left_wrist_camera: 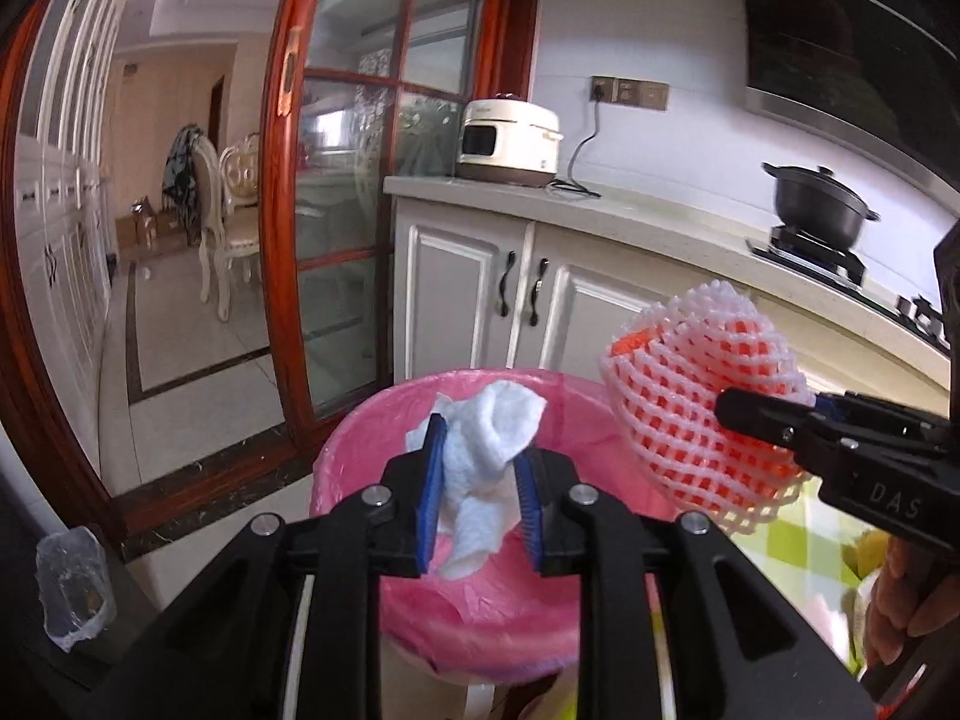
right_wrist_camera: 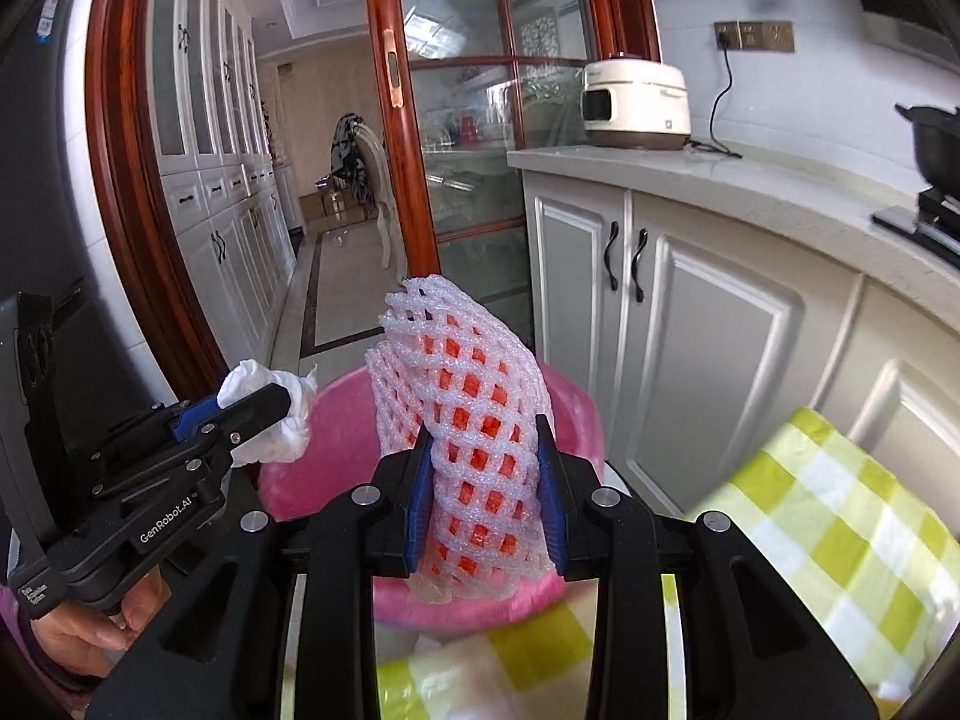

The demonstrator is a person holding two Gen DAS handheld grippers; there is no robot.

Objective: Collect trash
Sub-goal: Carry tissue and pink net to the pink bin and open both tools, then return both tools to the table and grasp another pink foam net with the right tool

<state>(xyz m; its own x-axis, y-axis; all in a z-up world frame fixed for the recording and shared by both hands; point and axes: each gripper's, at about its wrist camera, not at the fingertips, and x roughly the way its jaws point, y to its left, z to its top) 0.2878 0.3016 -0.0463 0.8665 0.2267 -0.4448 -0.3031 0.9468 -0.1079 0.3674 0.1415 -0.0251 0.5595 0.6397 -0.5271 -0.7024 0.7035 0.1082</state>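
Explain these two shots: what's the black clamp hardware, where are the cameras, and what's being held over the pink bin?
No robot here: a person holds a two-finger clamp in each hand, each with a fisheye camera looking along its fingers. The left view shows the left gripper pinching a crumpled white tissue. The right view shows the right gripper squeezing a white foam fruit net with something orange inside. Both hang over a bin lined with a pink bag, in a kitchen. Each camera also sees the other gripper at the side.
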